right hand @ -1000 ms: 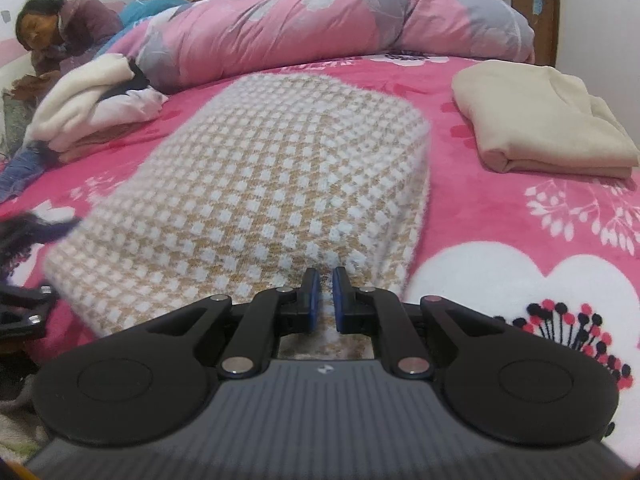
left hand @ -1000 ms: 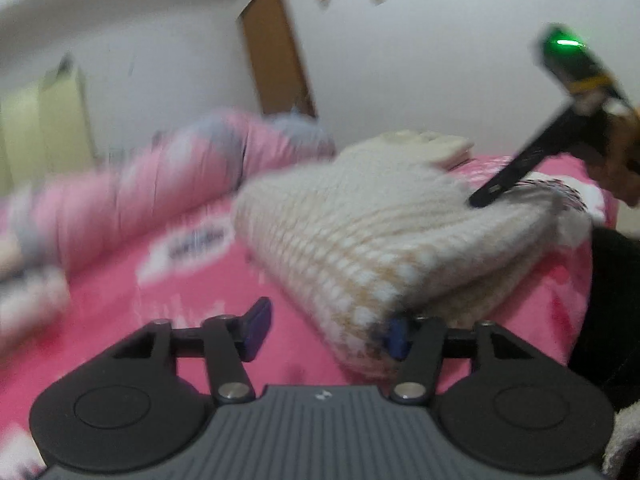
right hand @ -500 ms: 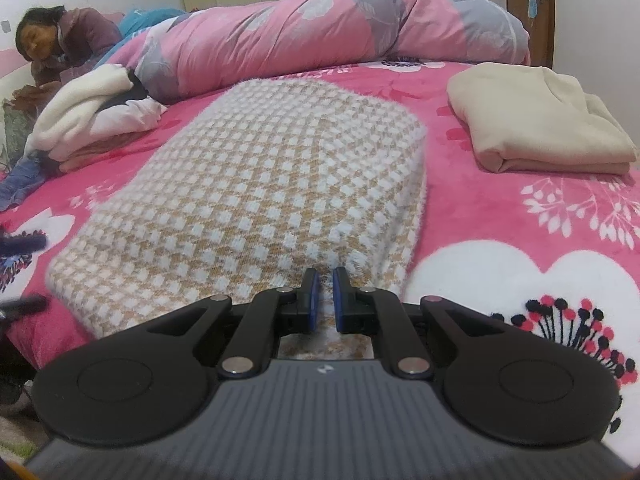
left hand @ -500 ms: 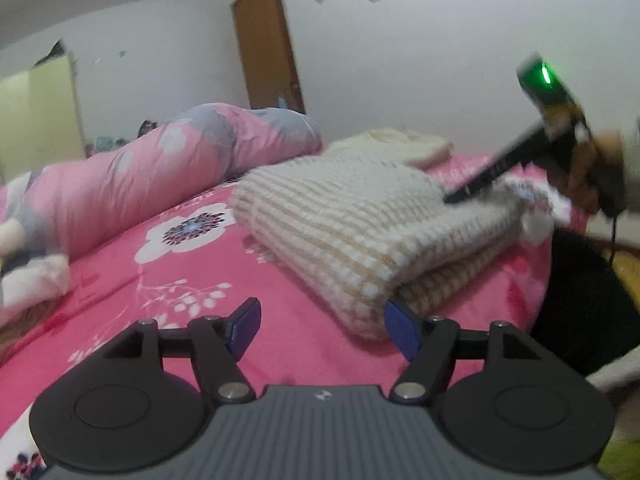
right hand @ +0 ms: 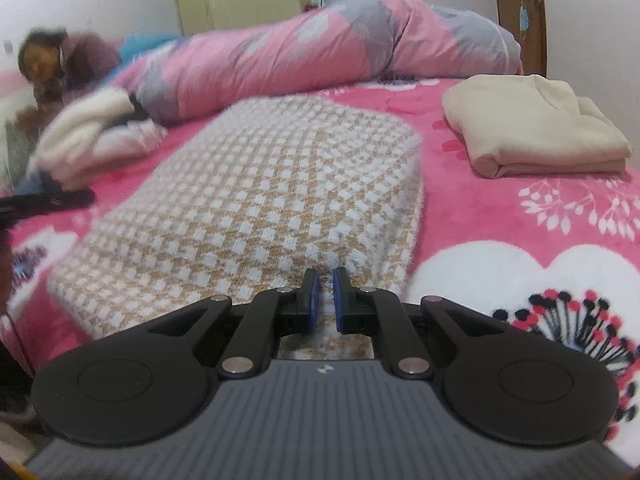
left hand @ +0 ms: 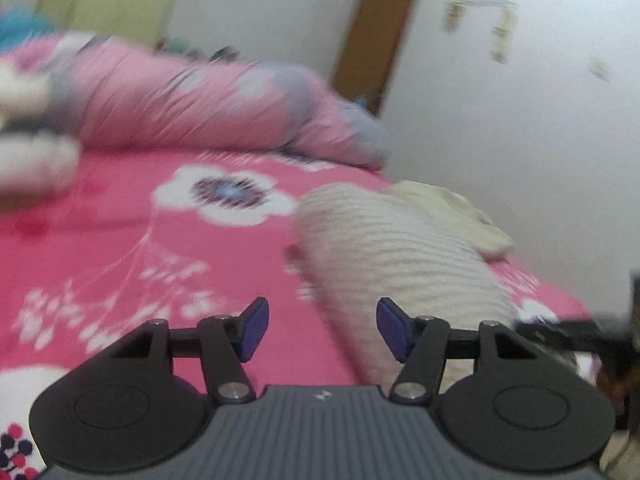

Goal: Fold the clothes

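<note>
The left tongs (left hand: 322,330) stand open, having just narrowed, with nothing between them. The right tongs (right hand: 323,304) are closed on the near edge of the checked sweater (right hand: 280,200). It is judged best squared flat on the bed (right hand: 500,232) before release.

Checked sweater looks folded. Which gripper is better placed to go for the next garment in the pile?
Left, probably. The left gripper is open, empty and on the side of the unfolded pile; the right gripper is shut at the checked sweater's near edge.

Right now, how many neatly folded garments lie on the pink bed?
2: the checked knit sweater in the middle, the cream garment at far right. The heap of clothes at left may hide more.
</note>
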A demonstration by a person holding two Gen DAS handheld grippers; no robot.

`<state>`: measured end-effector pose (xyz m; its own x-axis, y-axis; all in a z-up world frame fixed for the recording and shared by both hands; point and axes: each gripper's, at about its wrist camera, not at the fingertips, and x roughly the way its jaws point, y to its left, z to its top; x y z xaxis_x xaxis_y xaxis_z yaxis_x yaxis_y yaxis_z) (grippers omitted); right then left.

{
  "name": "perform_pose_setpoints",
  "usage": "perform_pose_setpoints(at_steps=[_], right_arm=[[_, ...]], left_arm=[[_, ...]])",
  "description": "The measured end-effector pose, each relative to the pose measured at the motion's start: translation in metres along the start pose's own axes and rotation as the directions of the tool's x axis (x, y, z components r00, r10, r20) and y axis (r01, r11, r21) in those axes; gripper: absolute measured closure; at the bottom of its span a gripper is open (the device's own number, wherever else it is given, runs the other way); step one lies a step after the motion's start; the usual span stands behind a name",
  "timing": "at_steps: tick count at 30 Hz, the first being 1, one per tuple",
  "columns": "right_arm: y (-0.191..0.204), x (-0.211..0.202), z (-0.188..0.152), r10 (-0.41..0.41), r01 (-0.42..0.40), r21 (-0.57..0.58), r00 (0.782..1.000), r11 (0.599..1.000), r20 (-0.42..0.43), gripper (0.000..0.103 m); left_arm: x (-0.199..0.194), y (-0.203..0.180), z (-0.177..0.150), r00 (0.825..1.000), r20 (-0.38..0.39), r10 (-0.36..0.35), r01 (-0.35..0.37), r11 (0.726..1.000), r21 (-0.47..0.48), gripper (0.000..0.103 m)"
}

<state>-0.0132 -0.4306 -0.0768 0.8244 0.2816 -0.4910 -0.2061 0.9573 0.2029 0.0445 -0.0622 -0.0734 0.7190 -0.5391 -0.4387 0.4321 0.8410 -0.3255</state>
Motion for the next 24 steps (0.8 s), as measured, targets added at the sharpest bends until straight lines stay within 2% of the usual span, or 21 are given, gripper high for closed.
perform_pose_setpoints(at_steps=[4,6,7,8,12,14,24], right_arm=[[-0.016,-0.005,-0.023,0.074,-0.087,0.089,0.988,0.992,0.138,0.096],[-0.021,-0.005,-0.025,0.093,-0.114,0.121,0.982,0.986,0.164,0.096],[-0.022,-0.005,-0.025,0.099,-0.122,0.127,0.981,0.984,0.169,0.096],[-0.023,-0.004,-0.024,0.106,-0.13,0.134,0.979,0.982,0.174,0.096],[-0.035,0.002,-0.025,0.163,-0.199,0.195,0.968,0.96,0.189,0.096],[-0.038,0.004,-0.025,0.175,-0.215,0.213,0.966,0.953,0.193,0.096],[-0.035,0.004,-0.026,0.162,-0.202,0.2,0.967,0.959,0.198,0.096]], left_arm=[[0.035,0.058,-0.001,0.997,-0.082,0.006,-0.021,0.983,-0.18,0.038],[0.04,0.082,-0.005,0.996,-0.043,-0.077,0.061,0.953,-0.296,0.034],[0.04,0.087,-0.007,0.993,-0.022,-0.115,0.102,0.943,-0.318,0.026],[0.04,0.091,-0.008,0.989,-0.003,-0.15,0.14,0.933,-0.331,0.022],[0.04,0.084,-0.01,0.985,0.002,-0.17,0.163,0.941,-0.295,0.015],[0.04,0.082,-0.01,0.986,-0.001,-0.169,0.162,0.943,-0.292,0.015],[0.042,0.082,-0.01,0.985,-0.002,-0.172,0.164,0.941,-0.296,0.015]])
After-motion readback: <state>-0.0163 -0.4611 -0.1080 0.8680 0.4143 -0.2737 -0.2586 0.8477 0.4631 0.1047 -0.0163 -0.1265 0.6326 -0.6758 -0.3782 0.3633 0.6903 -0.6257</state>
